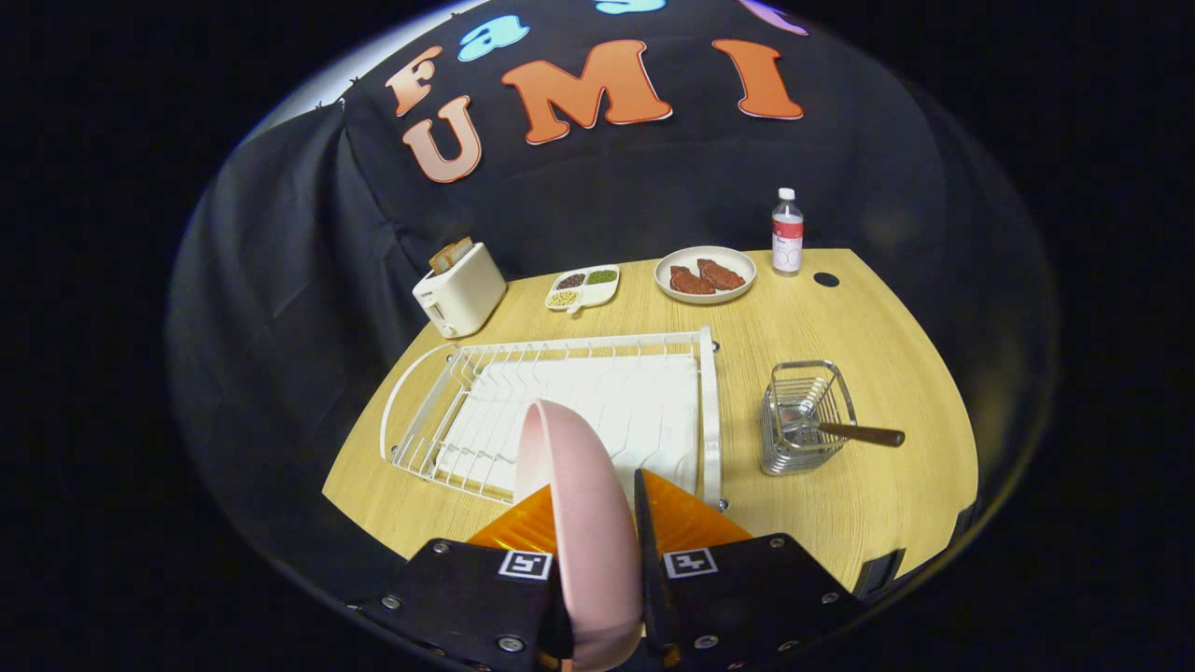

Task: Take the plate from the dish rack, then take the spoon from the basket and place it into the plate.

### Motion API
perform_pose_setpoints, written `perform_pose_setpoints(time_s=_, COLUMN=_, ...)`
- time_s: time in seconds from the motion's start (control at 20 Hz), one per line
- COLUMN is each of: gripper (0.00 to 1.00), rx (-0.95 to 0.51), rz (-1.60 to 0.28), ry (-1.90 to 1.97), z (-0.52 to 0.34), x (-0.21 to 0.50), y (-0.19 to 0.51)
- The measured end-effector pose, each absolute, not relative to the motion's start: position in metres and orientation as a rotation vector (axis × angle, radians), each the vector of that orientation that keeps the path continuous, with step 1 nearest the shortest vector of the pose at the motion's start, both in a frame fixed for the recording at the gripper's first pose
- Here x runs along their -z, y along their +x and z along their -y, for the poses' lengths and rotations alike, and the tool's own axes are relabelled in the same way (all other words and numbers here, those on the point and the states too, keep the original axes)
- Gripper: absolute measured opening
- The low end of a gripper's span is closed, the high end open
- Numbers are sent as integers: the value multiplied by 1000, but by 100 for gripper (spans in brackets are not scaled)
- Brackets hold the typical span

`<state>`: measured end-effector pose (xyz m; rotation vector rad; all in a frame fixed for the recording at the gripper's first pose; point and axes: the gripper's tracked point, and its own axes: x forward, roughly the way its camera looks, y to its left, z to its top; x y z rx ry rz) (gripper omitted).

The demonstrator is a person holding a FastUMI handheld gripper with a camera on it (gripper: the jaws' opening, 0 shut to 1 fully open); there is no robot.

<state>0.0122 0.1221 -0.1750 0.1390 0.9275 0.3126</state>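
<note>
A pink plate stands on edge between my two fingers, and my gripper is shut on it. It is held up in the air in front of the white wire dish rack, which lies on the wooden table just beyond the fingers. To the right of the rack stands a square wire basket. A spoon with a brown handle leans in it, handle sticking out to the right.
At the back of the table are a white toaster with bread, a divided dish of beans, a plate of meat and a small bottle. Bare wood lies right of the basket and ahead of it.
</note>
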Motion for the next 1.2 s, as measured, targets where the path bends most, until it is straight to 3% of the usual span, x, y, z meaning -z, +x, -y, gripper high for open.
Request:
perform_pose_setpoints(time_s=0.45, gripper=29, rx=-328, rz=-996, ry=302, z=-107, x=234, y=-54)
perform_pose_setpoints(time_s=1.05, gripper=30, rx=-311, rz=-1080, ry=494, z=-106, x=302, y=-70)
perform_pose_setpoints(time_s=1.2, gripper=35, rx=-287, rz=-1084, ry=419, z=-97, x=321, y=-72)
